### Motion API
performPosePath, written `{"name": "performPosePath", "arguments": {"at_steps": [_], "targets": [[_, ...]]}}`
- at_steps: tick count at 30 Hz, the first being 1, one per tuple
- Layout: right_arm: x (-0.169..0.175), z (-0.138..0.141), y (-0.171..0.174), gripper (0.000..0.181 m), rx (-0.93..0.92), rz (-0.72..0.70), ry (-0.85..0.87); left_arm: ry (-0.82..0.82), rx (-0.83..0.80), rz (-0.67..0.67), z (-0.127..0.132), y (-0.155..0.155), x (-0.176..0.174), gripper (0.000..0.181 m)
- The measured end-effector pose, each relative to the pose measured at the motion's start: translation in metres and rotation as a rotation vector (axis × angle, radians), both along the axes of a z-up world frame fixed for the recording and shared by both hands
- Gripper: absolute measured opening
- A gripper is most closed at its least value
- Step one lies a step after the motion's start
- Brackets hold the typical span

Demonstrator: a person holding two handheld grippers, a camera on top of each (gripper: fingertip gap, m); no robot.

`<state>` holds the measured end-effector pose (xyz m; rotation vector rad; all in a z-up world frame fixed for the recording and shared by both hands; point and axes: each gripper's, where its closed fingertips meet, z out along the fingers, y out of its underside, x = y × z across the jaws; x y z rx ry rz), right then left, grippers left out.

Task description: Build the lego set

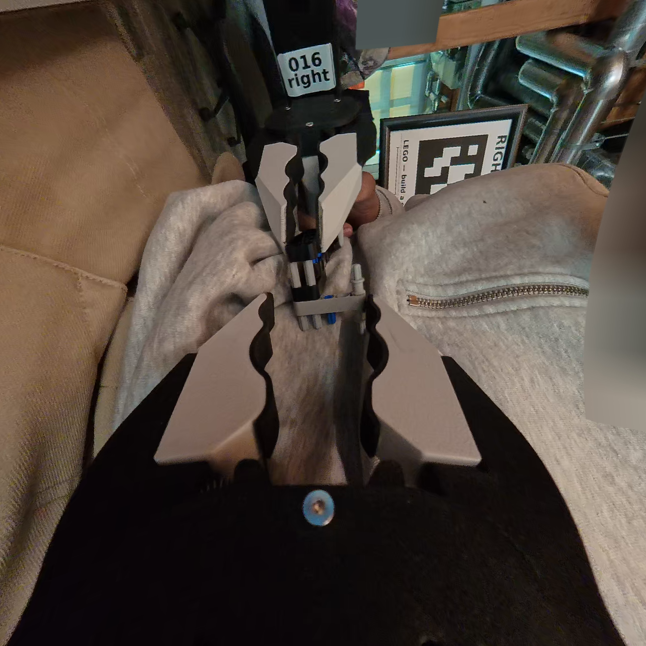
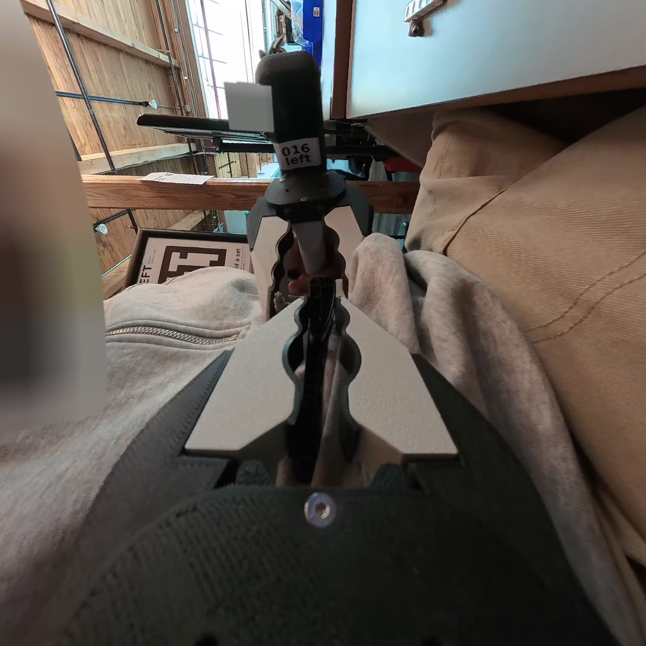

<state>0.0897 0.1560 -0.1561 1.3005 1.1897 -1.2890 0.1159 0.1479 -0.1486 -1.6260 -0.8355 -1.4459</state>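
A small lego assembly (image 1: 304, 276) hangs between the two grippers above a person's lap. It has black blocks, pale bars, a grey cross beam (image 1: 327, 304), blue pins and a white pin (image 1: 356, 279). My left gripper (image 1: 318, 300) has its jaws closed around the grey beam end. My right gripper (image 1: 307, 244) faces it from above and is shut on the black block end. In the right wrist view my right gripper (image 2: 320, 304) pinches the thin black part (image 2: 313, 349), and the left gripper (image 2: 307, 293) stands just beyond it.
A person's grey zip hoodie (image 1: 489, 293) lies under both grippers, with a hand (image 1: 363, 202) behind the right one. A tan sofa cushion (image 1: 70, 174) is on the left. A framed marker card (image 1: 451, 157) and metal pipes (image 1: 576, 87) stand behind. A wooden rail (image 2: 174, 192) crosses the right wrist view. The tips of both grippers are at nearly the same place.
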Motion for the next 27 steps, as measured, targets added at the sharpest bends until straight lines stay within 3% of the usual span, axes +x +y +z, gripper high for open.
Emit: {"name": "performPosePath", "arguments": {"at_steps": [3, 27], "targets": [[-0.0006, -0.0009, 0.0012, 0.013, 0.003, -0.001, 0.007, -0.002, 0.031, 0.006, 0.0050, 0.0007, -0.0002, 0.039], [0.0002, 0.0079, 0.0044, 0.013, 0.112, 0.034, 0.086, 0.171, 0.073, 0.068, 0.0081, 0.0024, 0.0003, 0.038]]}}
